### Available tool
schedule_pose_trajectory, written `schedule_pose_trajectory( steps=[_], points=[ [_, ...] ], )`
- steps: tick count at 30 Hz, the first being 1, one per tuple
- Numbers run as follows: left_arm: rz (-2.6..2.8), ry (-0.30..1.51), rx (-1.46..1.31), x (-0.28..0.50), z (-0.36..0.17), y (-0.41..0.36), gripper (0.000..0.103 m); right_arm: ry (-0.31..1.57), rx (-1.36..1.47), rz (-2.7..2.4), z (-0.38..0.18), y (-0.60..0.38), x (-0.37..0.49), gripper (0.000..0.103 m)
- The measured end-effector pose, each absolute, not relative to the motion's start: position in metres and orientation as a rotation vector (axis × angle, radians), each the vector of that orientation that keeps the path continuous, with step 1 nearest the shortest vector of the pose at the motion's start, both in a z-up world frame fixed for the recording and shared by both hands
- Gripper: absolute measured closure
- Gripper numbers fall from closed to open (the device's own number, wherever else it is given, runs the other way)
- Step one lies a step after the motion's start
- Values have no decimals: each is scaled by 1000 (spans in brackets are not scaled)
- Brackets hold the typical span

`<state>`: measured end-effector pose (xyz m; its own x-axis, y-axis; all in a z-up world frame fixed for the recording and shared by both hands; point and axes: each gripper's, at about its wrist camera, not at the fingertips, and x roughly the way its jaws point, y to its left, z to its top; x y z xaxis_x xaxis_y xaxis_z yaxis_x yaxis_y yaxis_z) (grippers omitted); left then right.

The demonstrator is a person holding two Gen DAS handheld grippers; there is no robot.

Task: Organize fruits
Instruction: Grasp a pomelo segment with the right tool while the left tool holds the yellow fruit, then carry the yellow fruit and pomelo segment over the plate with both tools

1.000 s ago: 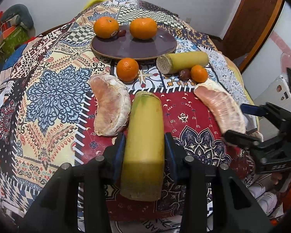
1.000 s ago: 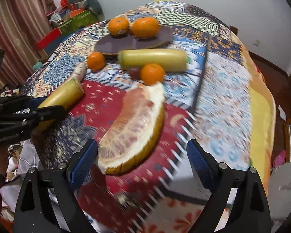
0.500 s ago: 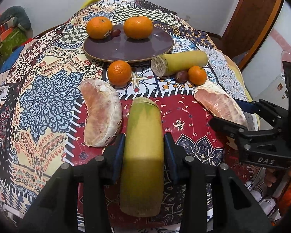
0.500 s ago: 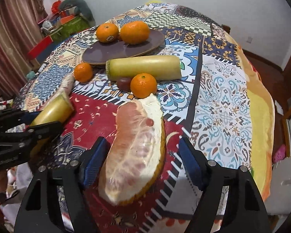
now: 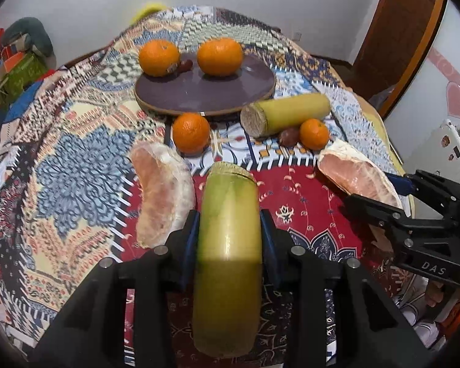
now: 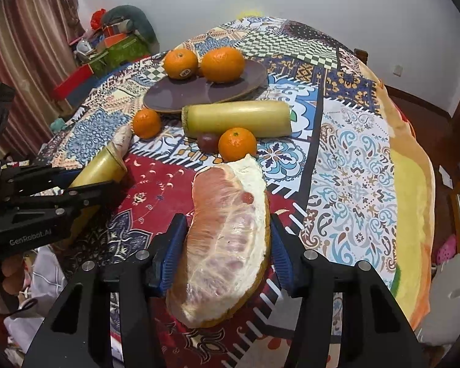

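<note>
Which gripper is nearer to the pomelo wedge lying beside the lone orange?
Left. The left gripper, clamped on a sugarcane piece, sits right beside that pomelo wedge. The right gripper is across the red cloth patch, around the other wedge.

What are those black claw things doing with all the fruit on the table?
A person holds a gripper in each hand and is sorting fruit. The left gripper is clamped on a yellow-green sugarcane piece. The right gripper has just been closing around a pomelo wedge, its pads now at the wedge's sides. Two oranges already sit on the purple plate; more fruit waits on the patterned cloth.
</note>
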<state>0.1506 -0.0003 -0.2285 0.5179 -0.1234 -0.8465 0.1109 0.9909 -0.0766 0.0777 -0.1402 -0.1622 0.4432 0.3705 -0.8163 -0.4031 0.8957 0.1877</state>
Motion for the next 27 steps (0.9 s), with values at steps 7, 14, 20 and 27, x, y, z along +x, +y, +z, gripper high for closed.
schedule_pose_trajectory(
  steps=[7, 14, 20, 27],
  points=[
    [-132, 942, -53, 148, -199, 10, 65, 953, -8, 513, -141, -137, 77, 54],
    [-134, 879, -85, 152, -173, 19, 66, 874, -8, 522, -117, -131, 91, 54],
    [-122, 825, -85, 162, -154, 24, 66, 819, -8, 511, -102, -129, 109, 54],
    [-100, 782, -87, 181, -139, 36, 66, 792, -2, 508, -94, -126, 131, 54]
  ],
)
